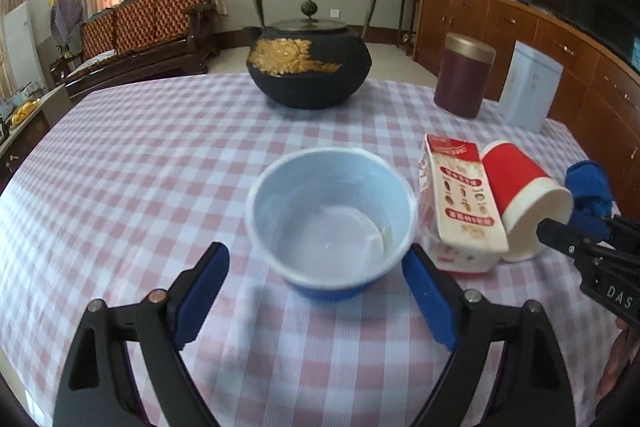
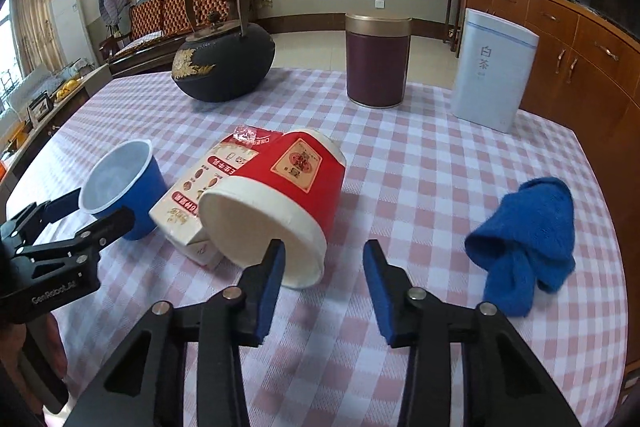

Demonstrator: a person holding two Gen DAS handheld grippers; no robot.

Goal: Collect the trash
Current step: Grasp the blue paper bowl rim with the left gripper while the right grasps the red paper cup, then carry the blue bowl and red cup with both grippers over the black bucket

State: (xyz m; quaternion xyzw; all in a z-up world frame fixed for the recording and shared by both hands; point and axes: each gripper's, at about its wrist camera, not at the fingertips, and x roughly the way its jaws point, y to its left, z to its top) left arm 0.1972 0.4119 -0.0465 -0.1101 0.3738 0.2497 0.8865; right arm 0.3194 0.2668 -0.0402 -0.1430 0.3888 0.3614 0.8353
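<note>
An empty blue plastic cup (image 1: 332, 211) stands upright on the checked tablecloth (image 1: 140, 187). My left gripper (image 1: 316, 251) is open, with a pad on each side of the cup and neither pressing it. To the cup's right lies a flattened white-and-red carton (image 1: 460, 199), and a red paper cup (image 2: 288, 183) lies on its side against it. My right gripper (image 2: 323, 247) is open at that cup's mouth: the left pad is in front of the opening, the right pad outside the rim. The pads are not squeezing the rim.
A black iron teapot (image 1: 308, 67), a maroon tin (image 2: 378, 59) and a pale blue tea box (image 2: 492, 67) stand at the table's far side. A crumpled blue cloth (image 2: 528, 235) lies to the right of my right gripper. Wooden cabinets (image 2: 580, 39) line the right wall.
</note>
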